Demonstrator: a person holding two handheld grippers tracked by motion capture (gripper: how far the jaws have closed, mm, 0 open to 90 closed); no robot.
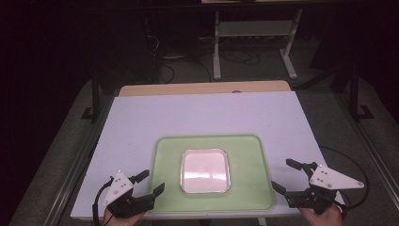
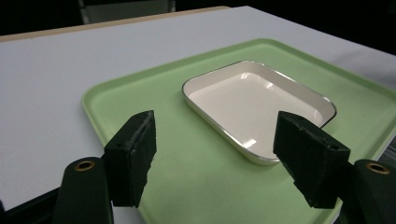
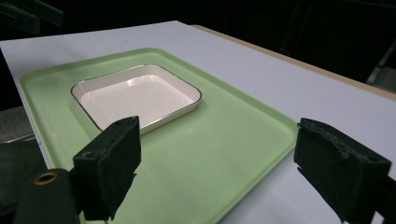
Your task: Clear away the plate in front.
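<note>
At table centre we see a green tray (image 1: 214, 200) with a white dish (image 1: 205, 170) resting in its middle. Our left gripper (image 1: 151, 181) sits at the tray's 8 o'clock corner, jaws wide, empty. Our right gripper (image 1: 285, 174) sits at 4 o'clock, jaws wide, empty too.

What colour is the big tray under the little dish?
Light green. The tray shows best in the left gripper view, with the white dish sitting on it.

Dim lab: white-topped bench (image 1: 202, 117), metal frame legs (image 1: 217, 52), floor cables (image 1: 235, 56).
</note>
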